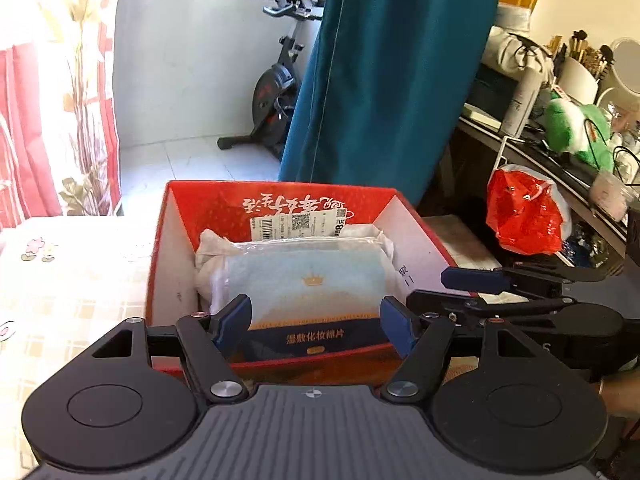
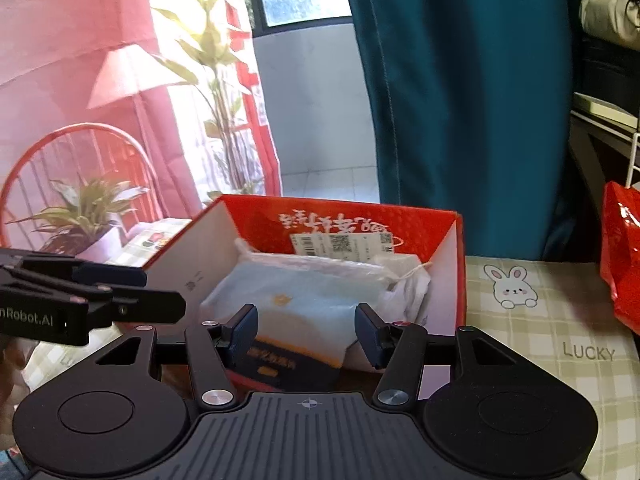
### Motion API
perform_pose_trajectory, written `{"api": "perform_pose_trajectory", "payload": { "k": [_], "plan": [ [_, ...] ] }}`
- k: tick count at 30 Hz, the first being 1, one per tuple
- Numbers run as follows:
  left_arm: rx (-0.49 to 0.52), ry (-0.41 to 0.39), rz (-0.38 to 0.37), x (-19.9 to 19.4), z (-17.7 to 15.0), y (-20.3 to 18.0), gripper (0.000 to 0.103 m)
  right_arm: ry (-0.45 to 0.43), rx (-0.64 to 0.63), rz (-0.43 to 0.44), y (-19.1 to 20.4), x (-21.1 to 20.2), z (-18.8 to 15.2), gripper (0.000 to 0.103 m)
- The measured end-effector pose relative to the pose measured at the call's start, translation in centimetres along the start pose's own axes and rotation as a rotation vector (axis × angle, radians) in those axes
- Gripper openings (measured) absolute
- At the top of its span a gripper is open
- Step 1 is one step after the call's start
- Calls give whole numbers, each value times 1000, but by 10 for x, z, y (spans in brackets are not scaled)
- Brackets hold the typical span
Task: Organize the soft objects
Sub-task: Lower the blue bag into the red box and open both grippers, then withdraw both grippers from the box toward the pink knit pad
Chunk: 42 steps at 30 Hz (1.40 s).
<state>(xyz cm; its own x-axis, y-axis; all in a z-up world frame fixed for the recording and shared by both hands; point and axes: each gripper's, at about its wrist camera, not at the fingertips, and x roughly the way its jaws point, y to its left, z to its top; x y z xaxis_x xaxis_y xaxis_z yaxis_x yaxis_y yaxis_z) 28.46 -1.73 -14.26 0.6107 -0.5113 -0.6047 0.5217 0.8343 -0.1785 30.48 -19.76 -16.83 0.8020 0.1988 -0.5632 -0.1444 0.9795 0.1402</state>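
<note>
1. A red cardboard box [image 1: 188, 216] with white inner walls stands open on a table covered by a checked tablecloth [image 2: 560, 320]; the cloth carries a rabbit drawing and the word "LUCKY".
2. Inside the box lies a light-blue pack of cotton pads [image 1: 308, 284], sealed in clear plastic, with a gold crown mark and a dark-blue band of Chinese lettering at its near end.
3. Under and beside the pack sits a white drawstring pouch [image 1: 208, 264], showing at both sides of the pack; its cord shows in the right wrist view.
4. A white barcode label [image 1: 298, 224] is stuck on the red far wall of the box, below white calligraphy.
5. The left gripper [image 1: 316, 322] is held just in front of the near wall of the box, its blue pads spread wide; nothing is between them, and they touch neither the pack nor the box.
6. The right gripper [image 2: 308, 330] is held at the same near wall, its pads parted less widely and also empty, with the pack beyond them.
7. The 2 grippers are side by side, each visible at the edge of the other's view.
8. Behind the box hangs a teal curtain [image 1: 392, 80]; an exercise bike [image 1: 276, 92] stands on the tiled floor, and a red plastic bag [image 1: 520, 212] hangs to the right near a cluttered shelf with a green plush toy [image 1: 576, 128].
</note>
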Motion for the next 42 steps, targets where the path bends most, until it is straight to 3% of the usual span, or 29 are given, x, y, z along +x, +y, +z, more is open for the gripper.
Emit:
{"api": "perform_pose_trajectory", "payload": {
  "k": [7, 16, 26, 35, 42],
  "plan": [
    [-16, -14, 22, -31, -17, 7, 71, -41, 1, 39, 15, -30, -20, 51],
    [-90, 3, 37, -47, -42, 27, 62, 8, -15, 18, 26, -39, -62, 50],
    [-149, 76, 46, -28, -72, 39, 58, 75, 34, -29, 14, -40, -102, 49],
    [-138, 139, 85, -8, -83, 57, 60, 95, 82, -71, -10, -37, -112, 50],
    [-210, 177, 97, 8, -88, 75, 67, 91, 104, -95, -23, -27, -109, 62]
  ]
}}
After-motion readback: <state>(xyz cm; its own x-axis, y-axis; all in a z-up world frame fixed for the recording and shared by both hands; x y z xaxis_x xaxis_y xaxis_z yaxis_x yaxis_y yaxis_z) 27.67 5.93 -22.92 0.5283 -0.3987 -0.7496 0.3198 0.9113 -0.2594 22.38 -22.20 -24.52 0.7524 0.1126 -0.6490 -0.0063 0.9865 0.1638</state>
